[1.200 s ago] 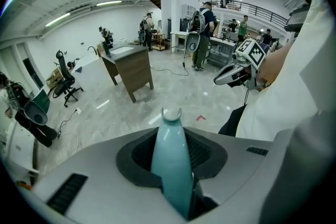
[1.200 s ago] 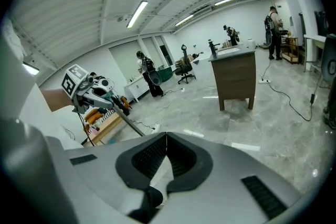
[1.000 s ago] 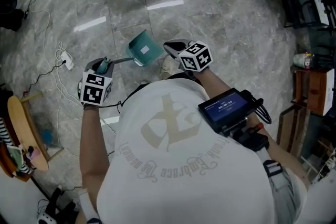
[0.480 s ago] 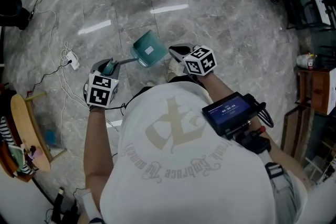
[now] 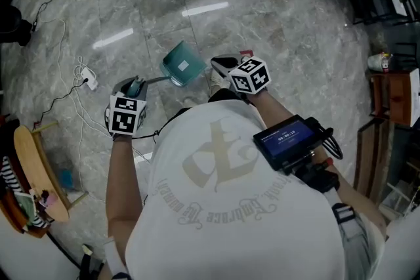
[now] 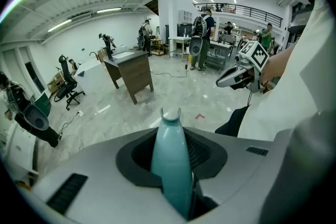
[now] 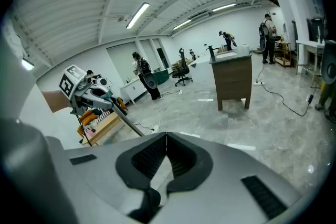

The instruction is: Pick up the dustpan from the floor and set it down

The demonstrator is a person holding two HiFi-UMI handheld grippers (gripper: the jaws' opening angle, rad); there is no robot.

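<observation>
The left tool (image 5: 134, 84) is clamped on the teal handle (image 6: 170, 160) of the dustpan (image 5: 182, 63), which appears to hang clear of the floor (image 5: 282, 29) at that tool's 1 o'clock. The right tool (image 5: 223, 65), jaws together and empty, sits at the dustpan's 3 o'clock. Lower steadily and keep the dustpan level until it rests flat, then release. Since a second ago, both tools and the dustpan have barely shifted.

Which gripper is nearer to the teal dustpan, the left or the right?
Left. The left gripper is shut on the dustpan, holding it by its handle. The right gripper, shut and empty, hovers just beside the pan, apparently not touching it.
</observation>
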